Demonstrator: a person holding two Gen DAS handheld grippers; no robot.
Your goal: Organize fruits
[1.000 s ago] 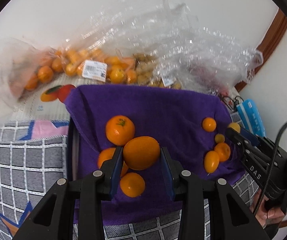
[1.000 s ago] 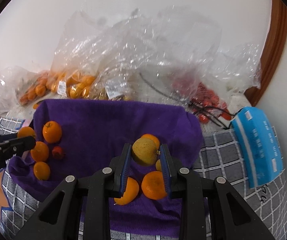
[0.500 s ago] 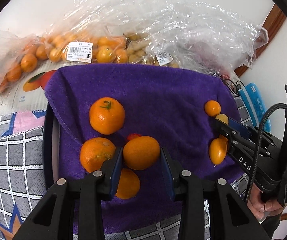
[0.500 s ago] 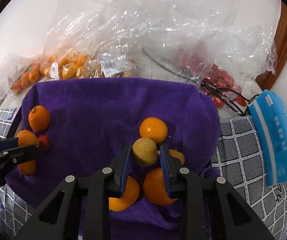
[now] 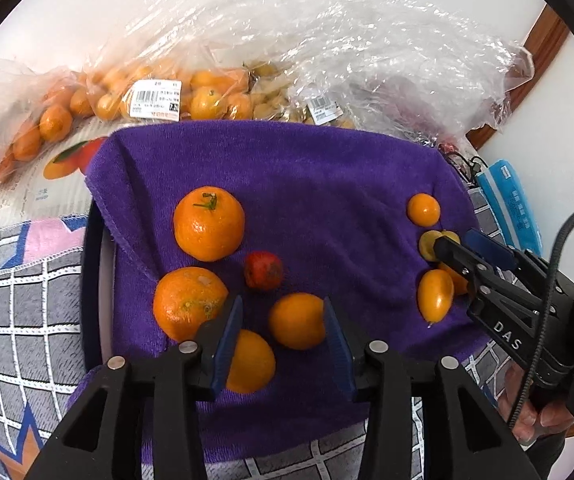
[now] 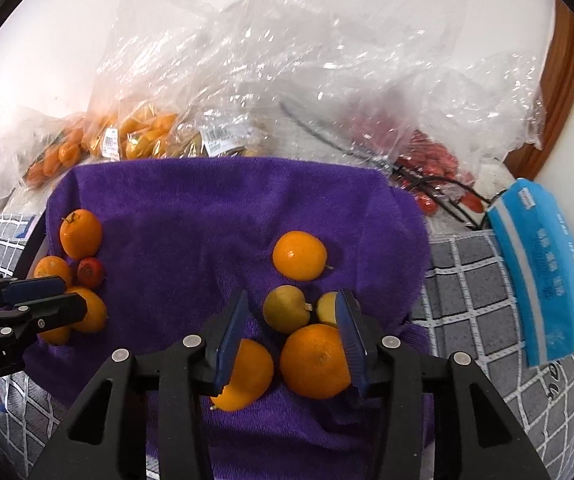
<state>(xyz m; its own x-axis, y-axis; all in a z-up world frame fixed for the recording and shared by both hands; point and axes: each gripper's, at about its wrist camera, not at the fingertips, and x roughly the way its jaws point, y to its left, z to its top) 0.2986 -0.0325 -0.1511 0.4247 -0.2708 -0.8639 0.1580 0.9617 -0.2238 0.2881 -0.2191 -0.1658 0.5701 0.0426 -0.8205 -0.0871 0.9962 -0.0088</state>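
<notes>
Left gripper (image 5: 283,330) has just been opening: small orange (image 5: 297,321) sits between the pads on the purple towel (image 5: 307,184), touching the right pad, clear gap at the left one. Released, I'd say.

Right gripper (image 6: 293,330) likewise just opening; yellow-green fruit (image 6: 286,309) lies loose between the jaws, straight ahead of the tips (each fruit is nearest its own hand).

Hidden: the fruit (image 6: 329,307) behind the right pad is half covered, and the bagged fruit (image 5: 207,96) is blurred by plastic.

Two clusters of fruit are spread on the towel (image 5: 307,168): oranges (image 5: 209,224) left, smaller fruit (image 5: 423,209) right. Bagged fruit (image 5: 207,96) is piled behind it.
</notes>
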